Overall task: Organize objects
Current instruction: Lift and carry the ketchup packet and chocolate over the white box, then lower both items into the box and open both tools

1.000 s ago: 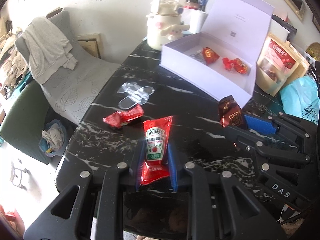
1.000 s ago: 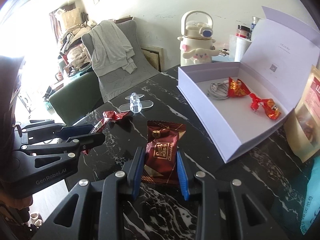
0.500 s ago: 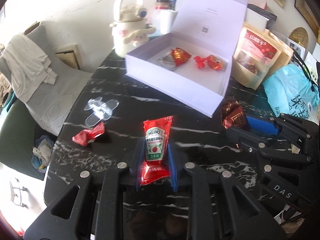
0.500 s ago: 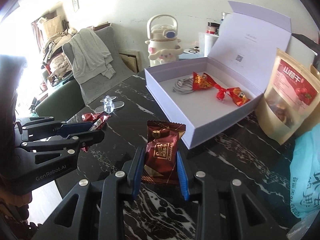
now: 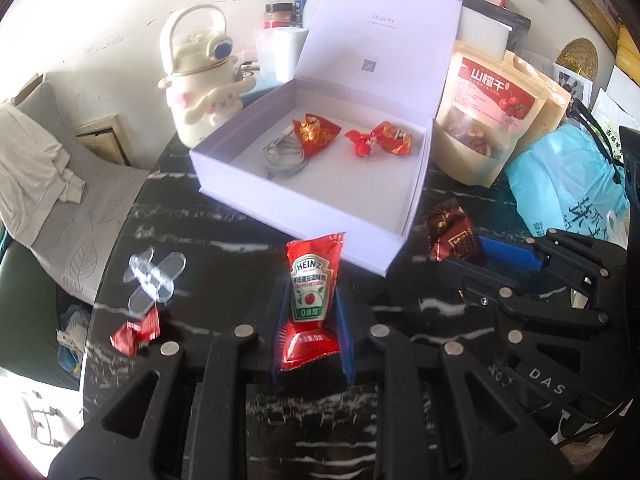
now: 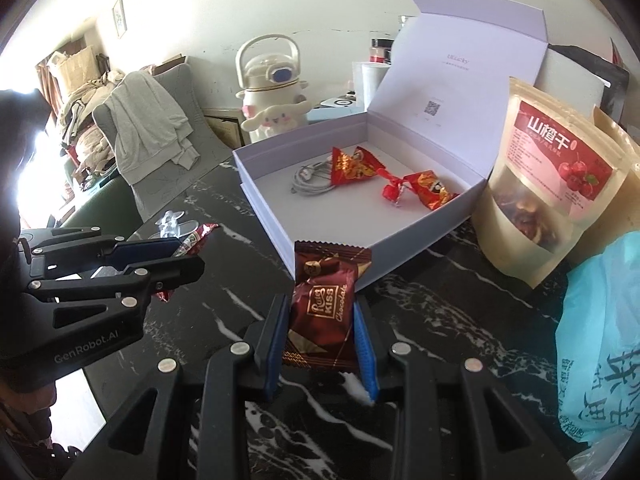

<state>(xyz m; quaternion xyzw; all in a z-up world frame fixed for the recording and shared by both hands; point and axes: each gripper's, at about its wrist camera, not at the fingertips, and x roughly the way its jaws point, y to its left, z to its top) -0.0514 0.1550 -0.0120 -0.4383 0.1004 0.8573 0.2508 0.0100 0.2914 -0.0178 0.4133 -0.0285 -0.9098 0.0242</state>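
1. Black marble-veined table (image 5: 208, 240); beyond it a chair draped with grey cloth and a cream kettle behind the open white box (image 5: 316, 196).
2. Over the last second both grippers have closed on the box, now nearer in both views.
3. Left gripper (image 5: 310, 308) grasps the ketchup sachet (image 5: 310, 292); right gripper (image 6: 320, 320) grasps the chocolate packet (image 6: 324, 308); both at the box's near wall.
4. Likely next: drop-in.

I see a red Heinz ketchup sachet (image 5: 310, 280), a dark brown chocolate wrapper (image 6: 322, 308), a lilac-white box (image 6: 316, 240), and a black white-veined marble table (image 6: 440, 320).
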